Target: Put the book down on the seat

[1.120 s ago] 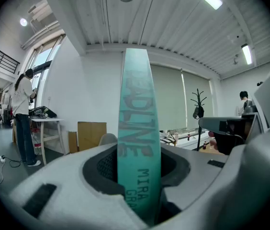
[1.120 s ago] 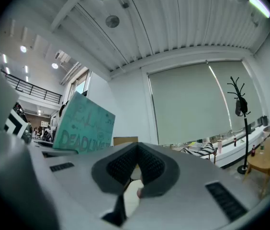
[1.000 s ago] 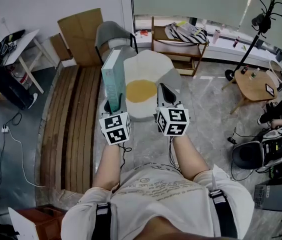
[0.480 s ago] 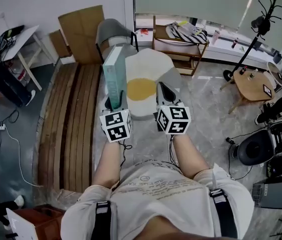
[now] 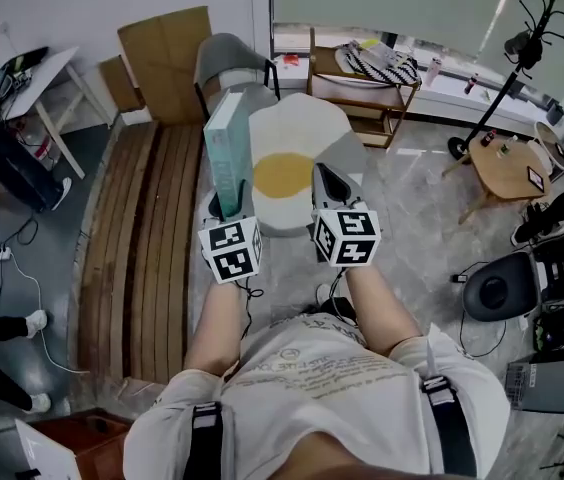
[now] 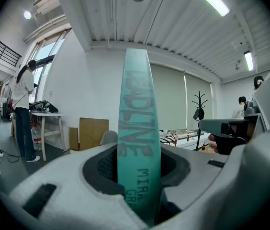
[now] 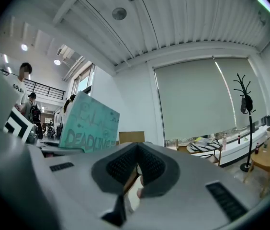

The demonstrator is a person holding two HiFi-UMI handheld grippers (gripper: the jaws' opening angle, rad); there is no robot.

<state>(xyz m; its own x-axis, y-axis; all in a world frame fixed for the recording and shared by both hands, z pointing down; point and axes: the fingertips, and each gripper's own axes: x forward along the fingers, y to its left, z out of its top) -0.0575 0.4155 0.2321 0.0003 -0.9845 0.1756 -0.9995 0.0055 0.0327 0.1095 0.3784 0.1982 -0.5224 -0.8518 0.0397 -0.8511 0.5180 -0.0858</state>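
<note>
**A:** Surroundings first. What do we log around the seat [image 5: 307, 128], the white one with the yellow middle?

**B:** Left of the seat we note a slatted wooden platform [image 5: 147, 238]. Behind the seat are a grey chair [image 5: 224, 63] and a sheet of cardboard [image 5: 167, 53], and behind it to the right is a wooden rack [image 5: 362, 93]. Well right of the seat stand a round table [image 5: 507, 173] and a coat stand [image 5: 522, 48].

**A:** And the book [image 5: 228, 158]?

**B:** We see it teal and upright, with its spine toward the left gripper's camera. It is held off the seat, over the near left edge. The left gripper [image 5: 230, 206] is clamped on its lower end, a jaw against each cover.

**A:** Right gripper [image 5: 330, 183]?

**B:** It is over the seat's near right edge, just beside the book and not touching it. We read its jaws as closed together, with nothing held.
</note>
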